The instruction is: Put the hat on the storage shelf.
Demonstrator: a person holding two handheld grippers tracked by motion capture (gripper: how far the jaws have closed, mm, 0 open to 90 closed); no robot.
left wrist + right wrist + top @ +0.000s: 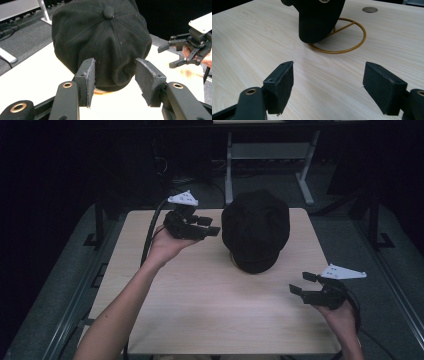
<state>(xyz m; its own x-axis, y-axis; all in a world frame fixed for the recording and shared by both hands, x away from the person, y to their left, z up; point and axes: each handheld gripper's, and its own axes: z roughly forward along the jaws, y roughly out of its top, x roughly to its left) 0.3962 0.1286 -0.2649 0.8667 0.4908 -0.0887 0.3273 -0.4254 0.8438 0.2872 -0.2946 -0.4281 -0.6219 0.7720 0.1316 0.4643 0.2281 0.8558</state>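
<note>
Black foam-faced jaws are framing the lower edge of both gripper views, spread wide and pinching nothing. Nearest the person, the right gripper (305, 284) is hovering at the lower right of the high view, above the table's (210, 320) near right corner, jaws aimed toward the centre; probably it is lining up on the target from a distance. Further up, at centre left, the left gripper (207, 226) is sitting just beside the cap (255, 229), jaws apart with bare gap on either side of the fabric, not touching as far as I can tell. The cap, black and panelled with a top button (109, 12), is perching at upper centre on a gold wire stand (342, 37), whose ring base is lying flat on the pale wood, likely so the crown keeps its shape and stays reachable. Beyond the far edge, grey desk legs (305, 175) are showing. Count: two grippers, one cap, one stand, one cable hole (370, 9).
</note>
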